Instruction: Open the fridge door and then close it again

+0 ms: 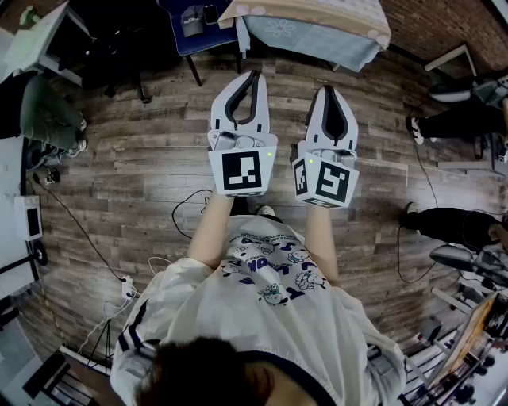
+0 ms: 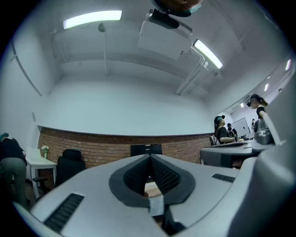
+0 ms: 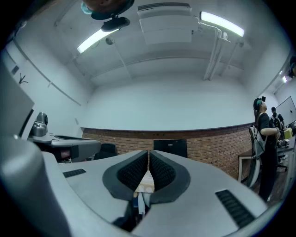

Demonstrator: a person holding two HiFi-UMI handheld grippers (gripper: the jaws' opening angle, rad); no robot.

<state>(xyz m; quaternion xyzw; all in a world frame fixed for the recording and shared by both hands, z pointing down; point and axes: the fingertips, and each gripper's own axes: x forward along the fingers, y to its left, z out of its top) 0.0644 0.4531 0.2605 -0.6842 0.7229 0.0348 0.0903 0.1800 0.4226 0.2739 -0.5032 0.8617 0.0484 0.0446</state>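
No fridge shows in any view. In the head view my left gripper (image 1: 254, 74) and my right gripper (image 1: 329, 88) are held side by side at arm's length over the wooden floor (image 1: 143, 158). Both are shut with nothing between the jaws. Each carries its marker cube near the wrist. In the left gripper view the left gripper (image 2: 149, 157) has its dark ribbed pads (image 2: 163, 172) meeting at the tip. The right gripper view has the right gripper (image 3: 148, 155) closed the same way. Both point roughly level at a brick wall (image 2: 106, 150).
A table with a light cloth (image 1: 317, 24) and a dark chair (image 1: 198, 24) stand ahead. Cables (image 1: 186, 214) lie on the floor on the left. A person's legs (image 1: 452, 119) are at the right. A black monitor (image 3: 170, 147) sits against the wall, with a standing person (image 3: 266, 139) to its right.
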